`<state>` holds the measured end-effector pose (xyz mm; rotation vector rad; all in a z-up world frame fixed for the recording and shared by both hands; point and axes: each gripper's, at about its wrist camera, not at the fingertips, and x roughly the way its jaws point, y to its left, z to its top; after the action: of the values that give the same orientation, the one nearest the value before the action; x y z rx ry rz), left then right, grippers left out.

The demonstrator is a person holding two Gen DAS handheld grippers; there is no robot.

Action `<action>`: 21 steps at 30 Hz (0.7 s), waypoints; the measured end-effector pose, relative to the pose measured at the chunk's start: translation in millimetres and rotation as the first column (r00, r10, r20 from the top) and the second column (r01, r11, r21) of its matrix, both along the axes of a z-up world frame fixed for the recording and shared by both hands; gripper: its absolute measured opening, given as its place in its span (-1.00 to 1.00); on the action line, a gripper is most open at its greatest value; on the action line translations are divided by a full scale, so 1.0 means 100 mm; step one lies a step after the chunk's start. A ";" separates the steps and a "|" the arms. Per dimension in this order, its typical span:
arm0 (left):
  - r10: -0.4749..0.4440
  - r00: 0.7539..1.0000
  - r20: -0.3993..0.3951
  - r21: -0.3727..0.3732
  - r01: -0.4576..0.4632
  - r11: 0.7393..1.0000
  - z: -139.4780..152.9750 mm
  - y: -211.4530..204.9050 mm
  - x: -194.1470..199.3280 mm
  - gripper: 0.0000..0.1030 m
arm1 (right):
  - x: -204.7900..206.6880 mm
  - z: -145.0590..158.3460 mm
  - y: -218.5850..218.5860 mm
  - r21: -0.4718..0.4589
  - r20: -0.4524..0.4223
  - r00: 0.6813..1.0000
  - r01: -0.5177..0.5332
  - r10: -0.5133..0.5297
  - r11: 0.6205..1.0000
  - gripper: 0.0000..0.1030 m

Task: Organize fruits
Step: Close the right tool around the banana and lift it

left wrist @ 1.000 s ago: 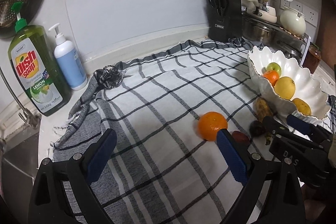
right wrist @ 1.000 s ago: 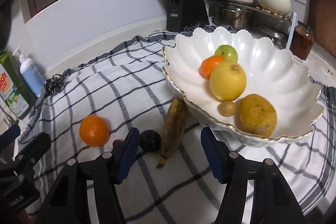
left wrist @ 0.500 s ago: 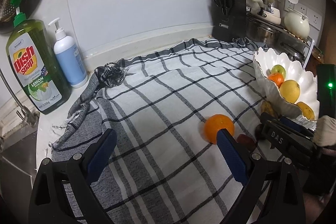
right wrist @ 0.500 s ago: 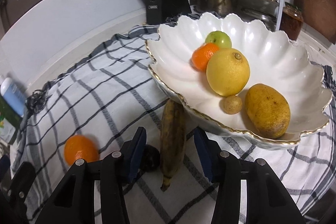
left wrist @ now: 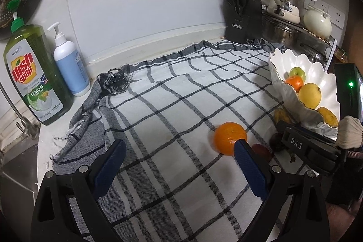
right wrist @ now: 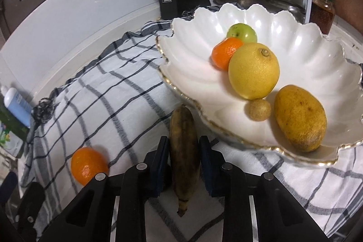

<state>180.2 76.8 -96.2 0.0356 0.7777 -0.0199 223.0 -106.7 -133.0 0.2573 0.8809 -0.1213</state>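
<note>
Overripe brown-black banana (right wrist: 183,149) lying lengthwise between right gripper (right wrist: 184,151)'s narrowed blue pads, not yet visibly clamped.

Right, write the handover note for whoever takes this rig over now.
Right gripper: fingers on both sides of the overripe banana on the checked cloth; contact unclear.
Left gripper: open, empty, low over the cloth.
White scalloped bowl holds a green apple, tangerine, lemon, mango and a small brown fruit.
Left: banana, orange, two small dark fruits.
</note>
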 end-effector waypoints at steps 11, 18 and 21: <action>-0.022 1.000 0.007 0.011 0.022 1.000 0.03 -0.09 -0.08 0.89 | -0.38 0.23 0.04 0.033 0.076 0.992 -0.108 0.106 0.994 -0.45; -0.095 0.995 0.009 0.008 0.095 0.995 0.02 -0.34 -0.16 0.89 | -0.68 0.41 -0.05 -0.018 0.134 0.980 -0.143 0.144 0.990 -0.45; -0.131 0.991 0.010 0.001 0.131 0.991 0.02 -0.48 -0.18 0.88 | -0.79 0.47 -0.16 -0.036 0.155 0.980 -0.122 0.127 0.992 -0.45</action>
<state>162.6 28.7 -94.2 0.0865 0.7647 -0.1441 143.8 -123.1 -86.1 0.1834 0.7359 0.0038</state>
